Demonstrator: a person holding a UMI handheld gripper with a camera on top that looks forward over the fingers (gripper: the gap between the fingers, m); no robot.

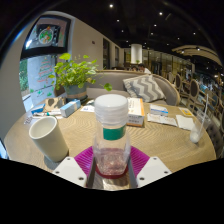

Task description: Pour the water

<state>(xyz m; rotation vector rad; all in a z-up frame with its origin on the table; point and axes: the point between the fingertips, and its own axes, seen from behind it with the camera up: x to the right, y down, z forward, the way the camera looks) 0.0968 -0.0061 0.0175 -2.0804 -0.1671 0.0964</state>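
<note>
Two fingers of the tongs (111, 160) close on a clear plastic bottle (111, 133), their magenta pads (84, 158) pressed against its lower part from either side. The bottle stands upright between them, with a broad white cap (111, 104) on top and a green band of label (113, 132) around its middle; the lower body looks clear with a pinkish tint from the pads behind it. Whether its base rests on the desk (150, 140) or hangs just above cannot be told.

Just to the left of the fingers, a white mug (47, 137) stands on the pale wooden desk, tilted in this wide view, its open mouth turned up and its handle (33, 121) toward the far side. It is apart from the bottle, not touching it.

Beyond the bottle lie a few flat items like books or boxes (160, 113), and farther left a leafy green plant (72, 72) rises above some small objects near the desk's far edge. Behind the desk is a light sofa with a patterned cushion (148, 88), and on the wall to the left hangs a framed picture (45, 35). Ceiling lights dot the dark room farther back.
</note>
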